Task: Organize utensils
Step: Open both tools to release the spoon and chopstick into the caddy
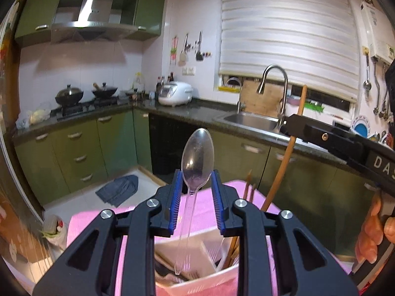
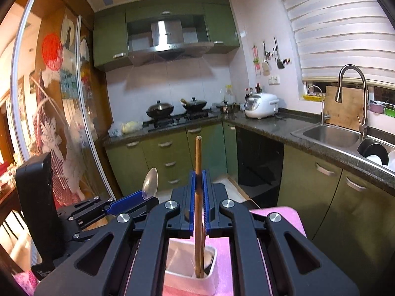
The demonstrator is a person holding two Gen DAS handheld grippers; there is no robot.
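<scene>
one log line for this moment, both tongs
left tongs: shut on clear plastic spoon | right tongs: shut on wooden chopstick | both over white utensil holder

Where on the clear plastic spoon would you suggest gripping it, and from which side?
Grip the clear plastic spoon at the neck, just below the bowl, coming from its two edges. The handle is thin and slippery; the widening bowl stops it sliding down. The left hand-held gripper sits there now, spoon upright over the white holder.

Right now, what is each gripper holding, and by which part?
The left gripper holds the clear spoon at its neck, just below the bowl. The right gripper holds the chopstick around mid-length, with its lower end in the white holder.
</scene>
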